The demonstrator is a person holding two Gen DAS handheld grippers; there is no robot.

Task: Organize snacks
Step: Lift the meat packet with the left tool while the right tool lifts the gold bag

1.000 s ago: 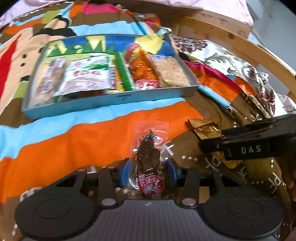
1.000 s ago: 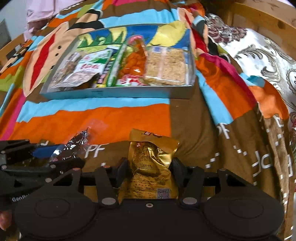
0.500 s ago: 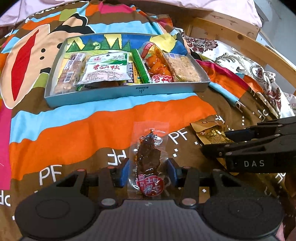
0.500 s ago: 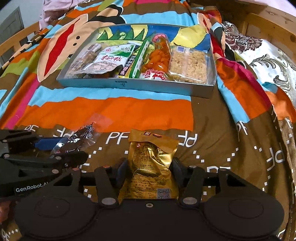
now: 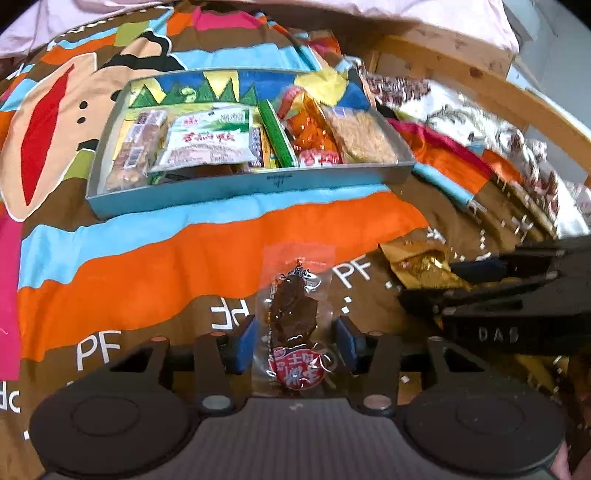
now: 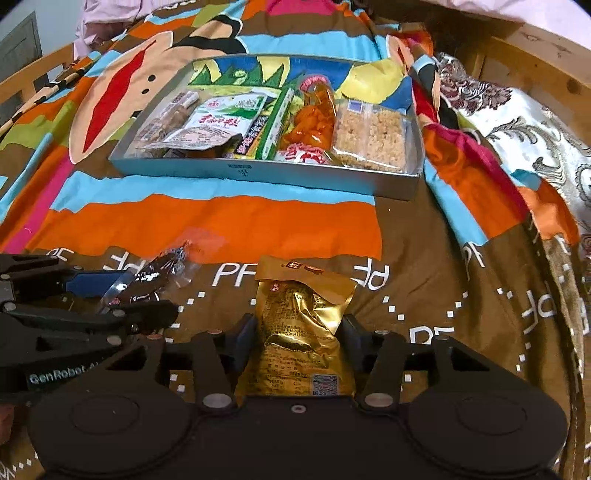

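My left gripper (image 5: 295, 345) is shut on a clear packet of dark brown snack (image 5: 293, 314) with a red round label, held above the bedspread. My right gripper (image 6: 300, 338) is shut on a gold foil snack packet (image 6: 301, 325). Each gripper shows in the other's view: the right one (image 5: 480, 295) with the gold packet (image 5: 417, 266), the left one (image 6: 92, 295) with the clear packet (image 6: 155, 275). A grey tray (image 5: 251, 184) with several snack packets lies ahead on the bed; it also shows in the right wrist view (image 6: 266, 173).
A colourful striped bedspread (image 6: 221, 221) covers the bed. A floral white cloth (image 6: 535, 122) lies to the right beside a wooden bed frame (image 5: 480, 85). Pink bedding (image 5: 74, 22) lies at the far end.
Both grippers have lifted and pulled back a little from the tray, each still holding its packet. The tray looks farther away and more of the bedspread shows.
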